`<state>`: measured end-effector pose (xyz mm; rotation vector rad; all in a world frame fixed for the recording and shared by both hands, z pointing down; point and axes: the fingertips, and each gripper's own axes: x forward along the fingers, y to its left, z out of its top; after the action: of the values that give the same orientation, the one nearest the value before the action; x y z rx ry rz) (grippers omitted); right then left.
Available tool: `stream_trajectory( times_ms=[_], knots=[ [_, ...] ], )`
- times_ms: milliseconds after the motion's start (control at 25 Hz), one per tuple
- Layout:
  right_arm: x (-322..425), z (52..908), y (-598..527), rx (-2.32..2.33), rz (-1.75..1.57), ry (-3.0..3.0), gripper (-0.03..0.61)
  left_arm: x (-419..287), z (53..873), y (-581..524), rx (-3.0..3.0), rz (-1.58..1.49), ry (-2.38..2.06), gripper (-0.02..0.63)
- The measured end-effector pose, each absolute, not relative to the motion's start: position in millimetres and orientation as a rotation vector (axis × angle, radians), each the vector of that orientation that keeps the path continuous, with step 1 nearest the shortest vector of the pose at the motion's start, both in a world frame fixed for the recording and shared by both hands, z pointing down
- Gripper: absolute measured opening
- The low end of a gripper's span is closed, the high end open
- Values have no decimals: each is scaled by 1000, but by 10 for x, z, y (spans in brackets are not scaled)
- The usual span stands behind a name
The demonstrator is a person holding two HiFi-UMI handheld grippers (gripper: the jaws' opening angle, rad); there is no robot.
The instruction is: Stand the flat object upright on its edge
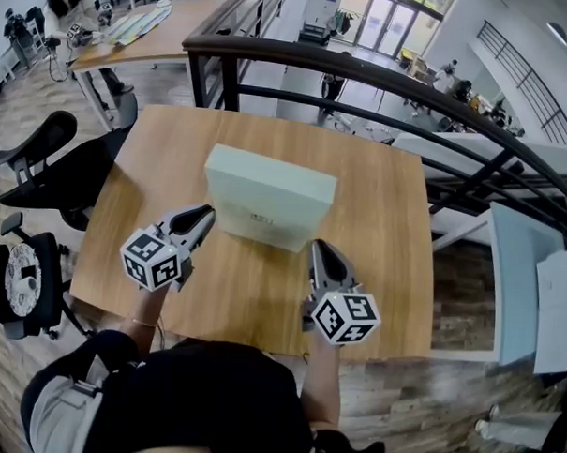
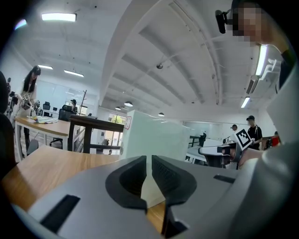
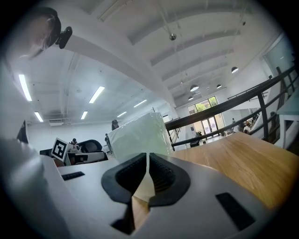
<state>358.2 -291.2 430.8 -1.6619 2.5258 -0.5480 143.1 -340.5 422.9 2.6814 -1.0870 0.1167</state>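
A pale green flat box (image 1: pixel 266 206) stands upright on its long edge in the middle of the wooden table (image 1: pixel 388 207), leaning slightly away from me. My left gripper (image 1: pixel 207 214) is shut with nothing in it, its tips just off the box's lower left corner. My right gripper (image 1: pixel 317 245) is also shut and holds nothing, just in front of the box's lower right corner. In the left gripper view the box (image 2: pixel 154 135) rises right behind the shut jaws (image 2: pixel 148 163). In the right gripper view the box (image 3: pixel 138 135) stands close beyond the shut jaws (image 3: pixel 147 161).
A black railing (image 1: pixel 365 74) curves round the table's far and right sides. Black office chairs (image 1: pixel 42 163) stand to the left. A second table (image 1: pixel 151 37) with a person at it lies at the far left. Pale panels (image 1: pixel 516 278) lie to the right.
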Motion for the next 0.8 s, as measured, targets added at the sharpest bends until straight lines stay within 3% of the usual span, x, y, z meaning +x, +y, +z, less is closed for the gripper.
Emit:
stream_trajectory(
  times_ms=[800],
  knots=[
    [3714, 4289, -2781, -1641, -547, 2529, 31, 1705, 4061, -3256, 2722, 60, -989, 40]
  ],
)
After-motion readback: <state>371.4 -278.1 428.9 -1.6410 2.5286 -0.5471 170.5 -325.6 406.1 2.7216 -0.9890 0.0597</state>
